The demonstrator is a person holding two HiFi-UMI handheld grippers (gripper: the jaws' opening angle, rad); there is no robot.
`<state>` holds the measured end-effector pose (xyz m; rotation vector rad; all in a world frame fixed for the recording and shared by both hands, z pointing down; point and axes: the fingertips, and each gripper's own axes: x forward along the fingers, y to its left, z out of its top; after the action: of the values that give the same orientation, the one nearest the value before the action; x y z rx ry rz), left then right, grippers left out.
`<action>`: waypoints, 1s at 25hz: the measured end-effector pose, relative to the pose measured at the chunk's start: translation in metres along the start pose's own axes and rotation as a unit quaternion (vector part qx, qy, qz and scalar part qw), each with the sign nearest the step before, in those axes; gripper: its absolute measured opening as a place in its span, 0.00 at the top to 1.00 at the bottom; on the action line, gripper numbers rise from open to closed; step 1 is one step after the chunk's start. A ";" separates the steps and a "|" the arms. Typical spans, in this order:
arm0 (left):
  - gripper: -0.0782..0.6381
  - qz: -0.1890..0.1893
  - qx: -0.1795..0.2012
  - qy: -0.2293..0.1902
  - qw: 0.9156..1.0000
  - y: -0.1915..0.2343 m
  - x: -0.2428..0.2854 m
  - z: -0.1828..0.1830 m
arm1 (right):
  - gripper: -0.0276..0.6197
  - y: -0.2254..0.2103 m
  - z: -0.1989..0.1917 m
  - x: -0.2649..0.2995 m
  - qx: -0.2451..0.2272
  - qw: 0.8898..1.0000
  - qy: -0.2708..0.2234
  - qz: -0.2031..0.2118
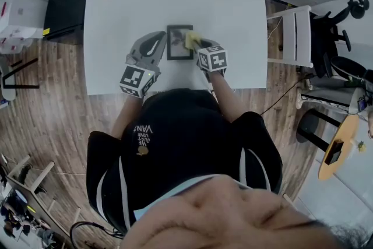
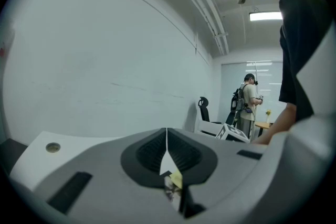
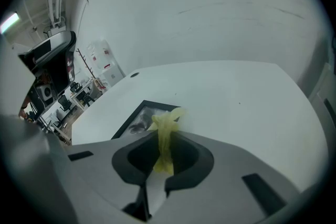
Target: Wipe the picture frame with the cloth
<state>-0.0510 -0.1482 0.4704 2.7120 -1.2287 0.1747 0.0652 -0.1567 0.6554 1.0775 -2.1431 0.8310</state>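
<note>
At the picture frame's [image 1: 177, 48] right edge, the right gripper [image 1: 200, 46] pinches the yellow cloth [image 1: 192, 39] against it, the left gripper [image 1: 158, 42] sits jaws-together and empty just left of the frame, and the wiping looks under way, with most of the frame's face seemingly left to cover.

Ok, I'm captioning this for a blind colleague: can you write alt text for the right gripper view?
The right claw pinches a crumpled yellow cloth, whose free end sticks out over one side of a black picture frame. The frame lies flat on a white table, with a pale wall behind.
</note>
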 end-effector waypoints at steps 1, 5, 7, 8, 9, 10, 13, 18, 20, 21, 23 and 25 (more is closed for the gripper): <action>0.87 -0.002 -0.001 0.000 1.000 -0.001 0.001 0.000 | 0.89 -0.002 -0.001 -0.002 0.001 1.000 0.000 -0.003; 0.87 -0.004 -0.001 -0.001 1.000 0.000 0.003 0.000 | 0.89 -0.011 -0.003 -0.005 0.005 1.000 0.000 -0.013; 0.87 -0.006 -0.003 -0.002 1.000 0.000 0.003 0.000 | 0.89 -0.013 -0.003 -0.007 0.006 1.000 0.000 -0.016; 0.87 -0.007 -0.004 -0.002 1.000 -0.001 0.004 0.000 | 0.89 -0.013 -0.004 -0.007 0.006 1.000 0.000 -0.017; 0.87 -0.008 -0.005 -0.002 1.000 -0.001 0.004 0.000 | 0.89 -0.014 -0.004 -0.008 0.006 1.000 0.000 -0.019; 0.87 -0.009 -0.005 -0.002 1.000 -0.001 0.004 0.000 | 0.89 -0.015 -0.005 -0.008 0.006 1.000 0.000 -0.020; 0.87 -0.011 -0.004 -0.002 1.000 -0.001 0.006 0.000 | 0.89 -0.018 -0.006 -0.009 0.007 1.000 0.002 -0.023; 0.87 -0.009 -0.002 -0.003 1.000 -0.003 0.004 0.002 | 0.89 -0.019 -0.006 -0.014 0.005 1.000 0.001 -0.024; 0.87 -0.006 -0.001 -0.003 1.000 0.000 0.001 0.002 | 0.89 -0.017 -0.004 -0.013 0.004 1.000 0.000 -0.022; 0.87 -0.004 -0.001 -0.003 1.000 0.000 0.000 0.002 | 0.89 -0.016 -0.002 -0.014 0.004 1.000 -0.002 -0.020; 0.87 0.000 -0.002 -0.004 1.000 0.000 -0.002 0.002 | 0.89 -0.013 0.000 -0.015 0.002 1.000 -0.006 -0.015; 0.87 0.004 -0.003 -0.004 1.000 0.001 -0.004 0.002 | 0.89 -0.009 0.004 -0.016 -0.002 1.000 -0.009 -0.009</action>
<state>-0.0544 -0.1459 0.4679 2.7060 -1.2421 0.1606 0.0795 -0.1565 0.6438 1.1049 -2.1451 0.8126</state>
